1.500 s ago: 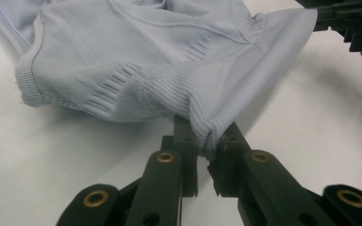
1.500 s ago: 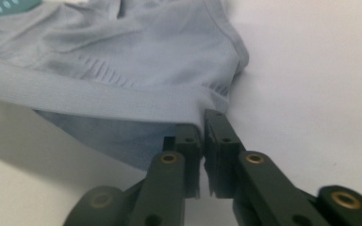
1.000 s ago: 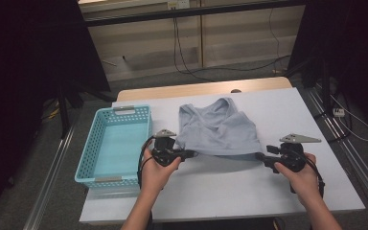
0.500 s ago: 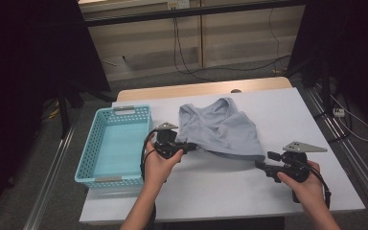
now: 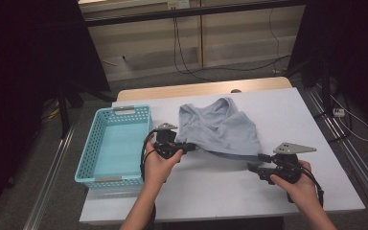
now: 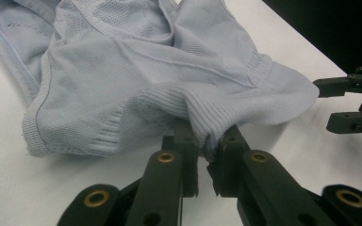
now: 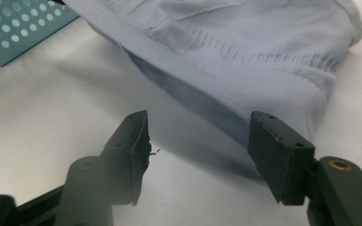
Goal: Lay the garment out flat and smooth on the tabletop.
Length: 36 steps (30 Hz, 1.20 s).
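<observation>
the right gripper (image 7: 195, 150) is hanging spread with nothing between its jaws, having just been closing a little, the top (image 5: 220, 129) lying just ahead, while the left gripper (image 6: 206, 155) is pinching its hem, basket (image 5: 112, 143) behind it.

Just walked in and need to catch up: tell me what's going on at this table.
A person is working a light blue knit top on a white table with a handheld gripper in each hand. The left gripper is clamped on a bunched fold of the top's ribbed hem. The right gripper sits open just short of the hem's other corner, gripping nothing; its jaws have just been closing a little. A turquoise basket stands to the left, with nothing in it.
</observation>
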Available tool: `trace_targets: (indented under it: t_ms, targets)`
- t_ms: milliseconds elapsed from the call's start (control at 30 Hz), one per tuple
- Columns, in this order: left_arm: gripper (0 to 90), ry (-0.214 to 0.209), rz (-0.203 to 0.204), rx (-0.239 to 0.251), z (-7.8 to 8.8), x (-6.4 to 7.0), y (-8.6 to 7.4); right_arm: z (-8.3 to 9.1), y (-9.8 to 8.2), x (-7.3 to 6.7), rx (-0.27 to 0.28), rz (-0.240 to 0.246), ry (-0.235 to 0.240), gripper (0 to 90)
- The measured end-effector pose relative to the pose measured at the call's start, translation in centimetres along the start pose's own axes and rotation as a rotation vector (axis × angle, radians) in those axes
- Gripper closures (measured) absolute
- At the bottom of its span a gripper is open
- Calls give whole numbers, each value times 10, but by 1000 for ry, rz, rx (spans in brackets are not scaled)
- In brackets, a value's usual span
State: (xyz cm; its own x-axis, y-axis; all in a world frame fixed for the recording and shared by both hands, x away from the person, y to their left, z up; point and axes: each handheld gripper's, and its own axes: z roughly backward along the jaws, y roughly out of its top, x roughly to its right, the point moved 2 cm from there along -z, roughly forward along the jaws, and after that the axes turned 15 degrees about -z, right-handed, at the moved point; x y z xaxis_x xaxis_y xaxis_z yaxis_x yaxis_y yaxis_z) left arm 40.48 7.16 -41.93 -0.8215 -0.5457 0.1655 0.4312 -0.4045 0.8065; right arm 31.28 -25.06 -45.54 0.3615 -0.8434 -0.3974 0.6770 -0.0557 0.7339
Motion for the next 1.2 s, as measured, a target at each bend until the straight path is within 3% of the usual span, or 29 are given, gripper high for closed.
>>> trace_targets:
  t_ms: [367,400,533,867,1067,1200]
  targets:
    - [830,4,-3,-3,1,1,-2,-3,2,-7,7,22,5,486]
    - [830,6,-3,-2,2,0,-2,-3,2,-8,-3,19,32,509]
    - [830,3,-5,-4,1,0,-2,-5,1,-12,-16,39,41,556]
    - [830,4,-5,-8,4,0,-6,-19,1,-12,-36,59,24,557]
    - [829,13,9,-13,11,1,-12,-42,4,-14,-73,89,-2,515]
    - [829,19,8,-18,14,0,-14,-52,10,-12,-59,93,-20,513]
